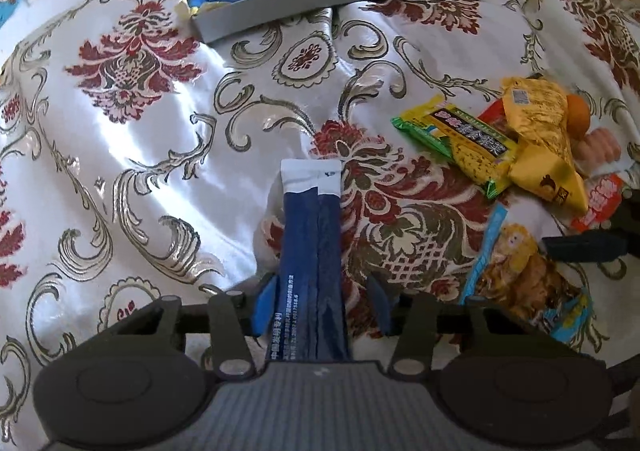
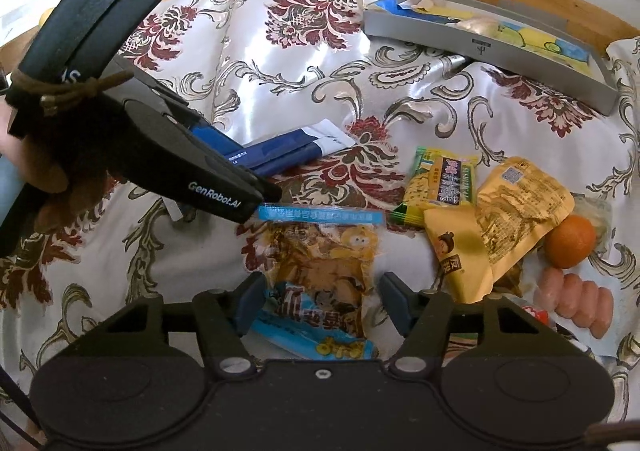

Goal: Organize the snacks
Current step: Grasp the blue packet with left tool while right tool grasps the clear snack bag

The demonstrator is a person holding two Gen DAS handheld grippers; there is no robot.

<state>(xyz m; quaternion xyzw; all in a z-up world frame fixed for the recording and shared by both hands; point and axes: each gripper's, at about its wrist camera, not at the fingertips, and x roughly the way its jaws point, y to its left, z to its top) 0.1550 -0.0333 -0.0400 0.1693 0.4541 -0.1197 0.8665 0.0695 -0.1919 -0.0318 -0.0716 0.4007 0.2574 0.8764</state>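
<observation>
Left wrist view has your left gripper [image 1: 320, 295] with a blue sachet [image 1: 312, 251] lying between the fingers; the jaws look parted rather than pinched, and whether a pad touches it I cannot tell. Right wrist view shows your right gripper [image 2: 320, 299] wide open, straddling a clear bag [image 2: 320, 271] without contact. You seem to be at the pick-up stage: neither snack is lifted. The tray [image 1: 264, 17] sits near the bed's far edge, already holding some packets. A green bar [image 2: 440, 179], yellow pouch [image 2: 520, 211], orange [image 2: 570, 241] and sausages [image 2: 576, 301] lie heaped at the right. Next, close fully on the sachet, then carry it to the tray.
</observation>
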